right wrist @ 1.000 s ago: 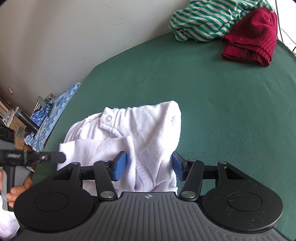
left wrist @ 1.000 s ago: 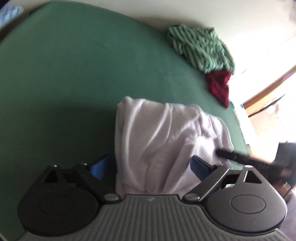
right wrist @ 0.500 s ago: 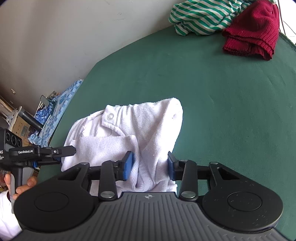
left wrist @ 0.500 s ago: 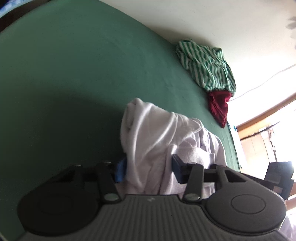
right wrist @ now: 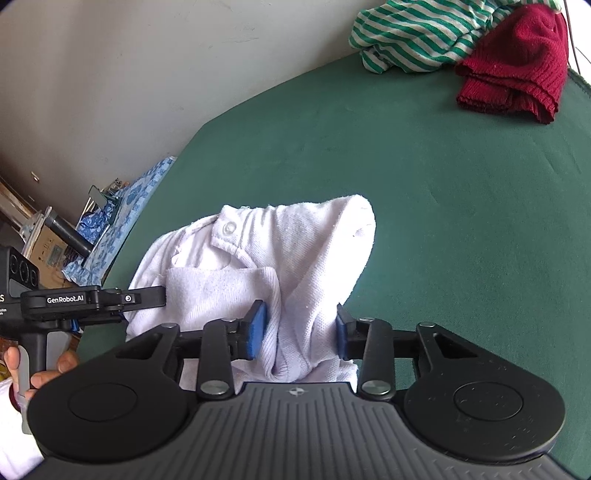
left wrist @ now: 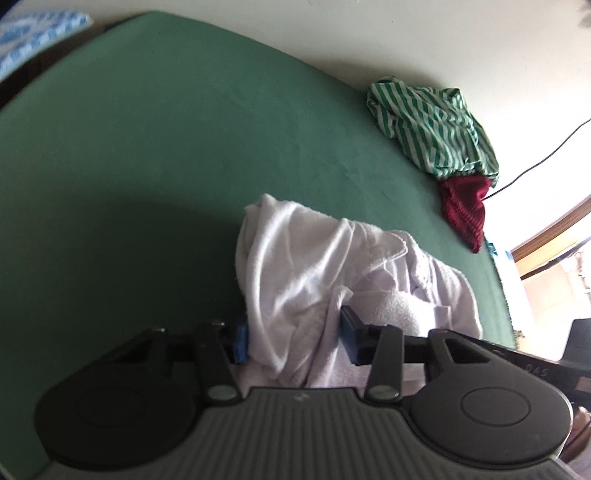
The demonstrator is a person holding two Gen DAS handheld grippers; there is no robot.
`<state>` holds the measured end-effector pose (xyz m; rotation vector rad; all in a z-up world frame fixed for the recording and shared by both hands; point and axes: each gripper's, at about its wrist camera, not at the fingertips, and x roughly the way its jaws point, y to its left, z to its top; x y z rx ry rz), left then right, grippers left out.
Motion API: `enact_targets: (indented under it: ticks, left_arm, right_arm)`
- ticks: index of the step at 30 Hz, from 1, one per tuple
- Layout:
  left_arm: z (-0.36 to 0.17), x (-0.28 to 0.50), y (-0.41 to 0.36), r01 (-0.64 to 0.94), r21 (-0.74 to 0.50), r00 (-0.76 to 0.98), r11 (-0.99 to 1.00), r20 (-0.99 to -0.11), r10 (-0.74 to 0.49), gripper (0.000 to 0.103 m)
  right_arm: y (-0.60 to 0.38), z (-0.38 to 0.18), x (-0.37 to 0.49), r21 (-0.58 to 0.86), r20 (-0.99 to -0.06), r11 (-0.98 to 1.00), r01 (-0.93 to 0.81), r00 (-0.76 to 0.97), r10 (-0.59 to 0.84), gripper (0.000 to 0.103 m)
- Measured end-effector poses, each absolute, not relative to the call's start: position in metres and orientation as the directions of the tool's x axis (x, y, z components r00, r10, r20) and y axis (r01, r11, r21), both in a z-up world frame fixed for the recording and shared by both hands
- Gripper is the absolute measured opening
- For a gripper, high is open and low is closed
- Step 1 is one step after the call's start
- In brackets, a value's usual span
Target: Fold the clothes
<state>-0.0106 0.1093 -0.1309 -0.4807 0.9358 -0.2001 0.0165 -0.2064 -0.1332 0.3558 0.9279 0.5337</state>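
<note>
A crumpled white garment [left wrist: 303, 280] [right wrist: 295, 251] with a snap button lies bunched at the near edge of the green bed cover [left wrist: 147, 166] [right wrist: 461, 221]. My left gripper [left wrist: 293, 339] has a thick fold of it between its blue pads; its jaws are closing and the pads press the cloth. My right gripper [right wrist: 299, 330] is shut on another fold at the garment's other end. In the right wrist view the left gripper [right wrist: 144, 297] reaches the garment from the left, with a person's hand [right wrist: 44, 369] on its handle.
A green-and-white striped garment [left wrist: 432, 129] [right wrist: 417, 33] and a dark red knit [left wrist: 465, 206] [right wrist: 517, 66] lie heaped at the far corner by the wall. A blue patterned cloth [right wrist: 122, 218] and clutter sit off the bed's left side. Broad green surface lies beyond the white garment.
Both grippers have narrowed onto the white garment, the left from wide open to pinching a fold. The left view has shifted and the cloth is bunched higher between its pads.
</note>
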Motion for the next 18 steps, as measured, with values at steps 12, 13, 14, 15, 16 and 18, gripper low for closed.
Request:
enact_targets:
  ticks: [12, 13, 14, 15, 16, 18]
  left_arm:
    - [-0.096, -0.006, 0.101, -0.036, -0.442, 0.596, 0.896, -0.73, -0.335, 0.019]
    - [-0.087, -0.002, 0.101, -0.021, -0.42, 0.595, 0.907, -0.734, -0.326, 0.019]
    - [-0.078, 0.002, 0.101, -0.006, -0.399, 0.595, 0.917, -0.739, -0.318, 0.019]
    - [-0.068, 0.007, 0.103, 0.008, -0.384, 0.596, 0.923, -0.74, -0.312, 0.019]
    - [-0.057, 0.014, 0.107, 0.021, -0.373, 0.6, 0.927, -0.737, -0.31, 0.019]
    - [-0.033, 0.028, 0.12, 0.055, -0.356, 0.616, 0.933, -0.723, -0.312, 0.019]
  right_arm:
    - [-0.204, -0.103, 0.033, 0.53, -0.637, 0.777, -0.339, 0.445, 0.629, 0.024]
    - [-0.201, -0.096, 0.037, 0.527, -0.639, 0.776, -0.348, 0.44, 0.631, 0.024]
    - [-0.198, -0.089, 0.04, 0.523, -0.64, 0.774, -0.356, 0.436, 0.633, 0.024]
    - [-0.194, -0.08, 0.044, 0.517, -0.639, 0.774, -0.365, 0.436, 0.633, 0.024]
    - [-0.189, -0.07, 0.048, 0.512, -0.637, 0.773, -0.374, 0.438, 0.634, 0.024]
    - [-0.178, -0.046, 0.059, 0.511, -0.621, 0.767, -0.389, 0.45, 0.642, 0.024]
